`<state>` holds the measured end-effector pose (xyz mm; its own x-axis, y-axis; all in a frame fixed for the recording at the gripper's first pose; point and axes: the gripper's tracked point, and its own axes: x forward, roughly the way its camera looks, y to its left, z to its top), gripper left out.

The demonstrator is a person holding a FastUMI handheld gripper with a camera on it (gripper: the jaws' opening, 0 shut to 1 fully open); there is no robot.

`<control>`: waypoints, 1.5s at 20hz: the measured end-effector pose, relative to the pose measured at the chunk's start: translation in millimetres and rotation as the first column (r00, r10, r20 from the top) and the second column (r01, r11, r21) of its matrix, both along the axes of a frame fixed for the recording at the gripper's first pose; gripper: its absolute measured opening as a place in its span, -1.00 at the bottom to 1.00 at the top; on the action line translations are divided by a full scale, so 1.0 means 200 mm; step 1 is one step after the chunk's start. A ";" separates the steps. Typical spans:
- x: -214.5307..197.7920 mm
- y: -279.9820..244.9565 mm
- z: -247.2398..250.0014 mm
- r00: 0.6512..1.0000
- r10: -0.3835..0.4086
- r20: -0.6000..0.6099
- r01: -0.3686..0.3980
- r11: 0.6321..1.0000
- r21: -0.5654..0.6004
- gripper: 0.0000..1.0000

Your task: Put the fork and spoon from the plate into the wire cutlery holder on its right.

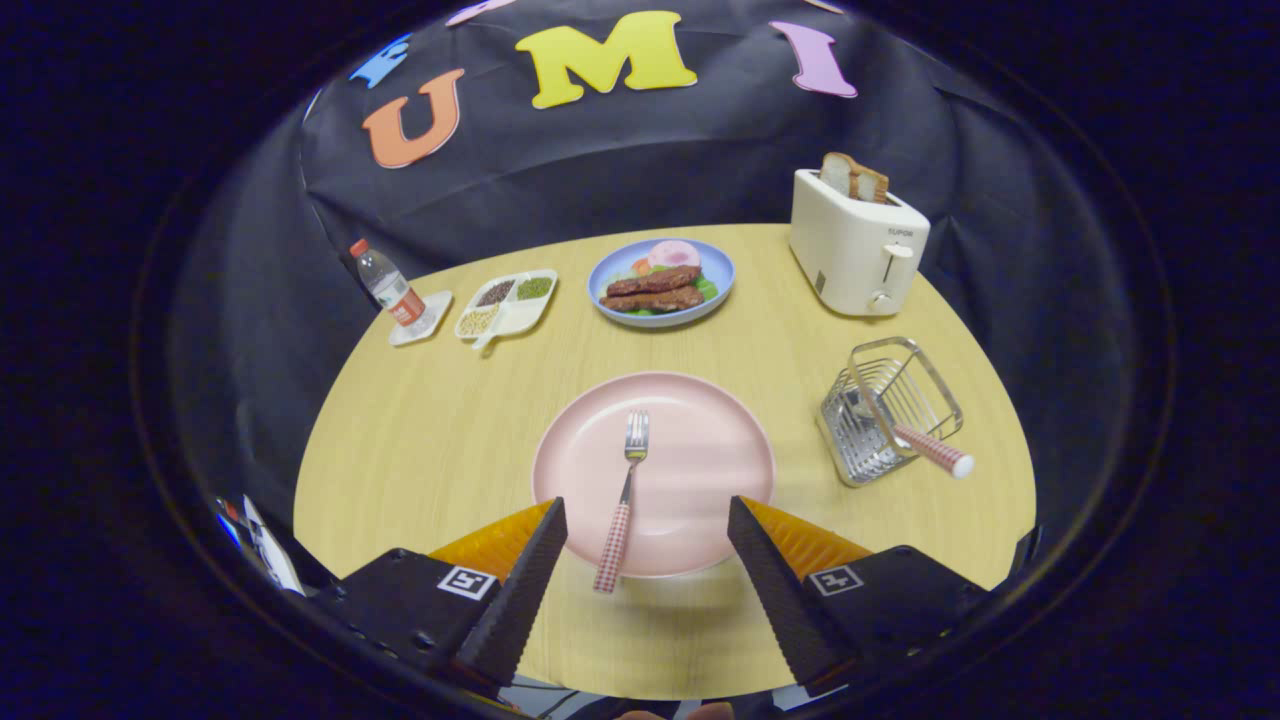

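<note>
A pink plate lies on the round wooden table just ahead of my fingers. On it rests a fork with a red checked handle, tines pointing away; the handle end overhangs the plate's near rim between my fingers. To the plate's right stands the wire cutlery holder. A utensil with the same red checked handle leans in it, handle sticking out toward the right; its head is hidden in the wires. My gripper is open, with nothing held, its two fingers on either side of the fork's handle, above the table.
A white toaster holding bread stands beyond the holder. A blue plate of food sits beyond the pink plate. Further left are a divided white tray of grains and a small water bottle on a white coaster.
</note>
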<state>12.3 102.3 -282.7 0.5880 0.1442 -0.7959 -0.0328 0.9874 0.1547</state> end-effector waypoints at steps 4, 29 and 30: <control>0.01 0.08 -0.19 0.999 0.014 -0.036 -0.016 0.998 -0.058 0.88; 0.10 -0.48 0.45 0.960 0.071 -0.270 -0.110 0.985 -0.135 -0.93; 0.09 -0.56 0.50 0.953 0.061 -0.297 -0.107 0.984 -0.143 -0.93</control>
